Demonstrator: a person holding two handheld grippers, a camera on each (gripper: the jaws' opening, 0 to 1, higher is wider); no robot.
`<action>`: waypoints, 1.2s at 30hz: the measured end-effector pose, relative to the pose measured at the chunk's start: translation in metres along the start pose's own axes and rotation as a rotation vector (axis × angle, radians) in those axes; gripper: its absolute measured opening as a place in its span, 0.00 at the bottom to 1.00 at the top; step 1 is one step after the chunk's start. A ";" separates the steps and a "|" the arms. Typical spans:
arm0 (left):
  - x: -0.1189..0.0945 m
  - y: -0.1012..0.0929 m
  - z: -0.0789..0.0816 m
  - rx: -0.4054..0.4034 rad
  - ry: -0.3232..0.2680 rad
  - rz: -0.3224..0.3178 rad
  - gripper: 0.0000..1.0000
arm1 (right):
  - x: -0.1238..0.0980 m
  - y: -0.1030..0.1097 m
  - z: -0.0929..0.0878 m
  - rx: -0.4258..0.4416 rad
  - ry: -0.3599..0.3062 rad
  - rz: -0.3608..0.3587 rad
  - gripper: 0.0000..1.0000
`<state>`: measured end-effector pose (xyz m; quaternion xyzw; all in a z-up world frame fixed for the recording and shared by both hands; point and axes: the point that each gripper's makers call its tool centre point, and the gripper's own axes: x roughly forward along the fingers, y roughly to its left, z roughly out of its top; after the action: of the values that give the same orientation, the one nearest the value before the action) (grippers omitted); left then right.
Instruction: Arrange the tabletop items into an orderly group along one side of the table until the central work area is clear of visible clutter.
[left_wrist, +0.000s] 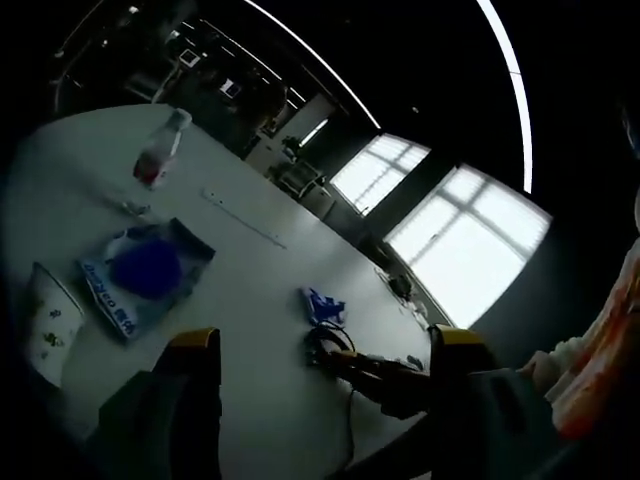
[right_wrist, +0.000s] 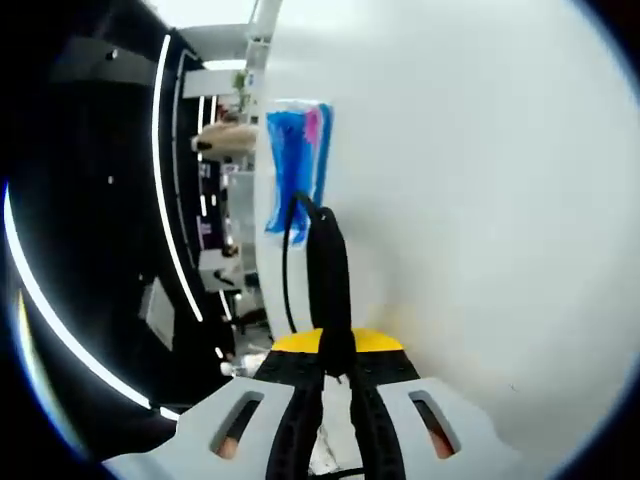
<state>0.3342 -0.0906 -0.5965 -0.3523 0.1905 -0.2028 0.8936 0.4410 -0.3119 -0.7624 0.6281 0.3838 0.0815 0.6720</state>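
In the left gripper view a white table (left_wrist: 250, 270) carries a clear bottle with red at its base (left_wrist: 160, 150), a clear bag with a blue round item (left_wrist: 145, 272), a patterned paper cup (left_wrist: 50, 325) and a small blue packet (left_wrist: 322, 303). My left gripper (left_wrist: 325, 345) hovers over the table, jaws wide apart and empty. My right gripper (left_wrist: 385, 378) enters from the right with a black cable (left_wrist: 320, 348) at its tip, just short of the blue packet. In the right gripper view my right gripper (right_wrist: 335, 350) is shut on the black cable (right_wrist: 328, 265), with the blue packet (right_wrist: 295, 165) beyond it.
A long thin strip (left_wrist: 245, 215) lies on the far part of the table. Small items (left_wrist: 400, 285) sit near the far edge by bright windows (left_wrist: 450, 240). A person's orange and white sleeve (left_wrist: 600, 340) is at the right. Bare tabletop (right_wrist: 480, 200) spreads right of the cable.
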 end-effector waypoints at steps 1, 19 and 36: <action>0.000 0.000 0.000 0.001 0.001 0.000 0.88 | 0.000 -0.004 0.001 0.011 -0.010 -0.015 0.06; 0.008 -0.005 -0.004 -0.010 0.011 -0.019 0.89 | -0.006 0.020 0.006 0.049 -0.070 0.010 0.33; 0.007 0.000 -0.006 -0.016 0.010 -0.012 0.90 | -0.033 0.022 -0.004 -0.500 -0.017 -0.134 0.43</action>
<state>0.3372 -0.0980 -0.6019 -0.3595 0.1945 -0.2083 0.8886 0.4234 -0.3239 -0.7287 0.4163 0.3867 0.1241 0.8135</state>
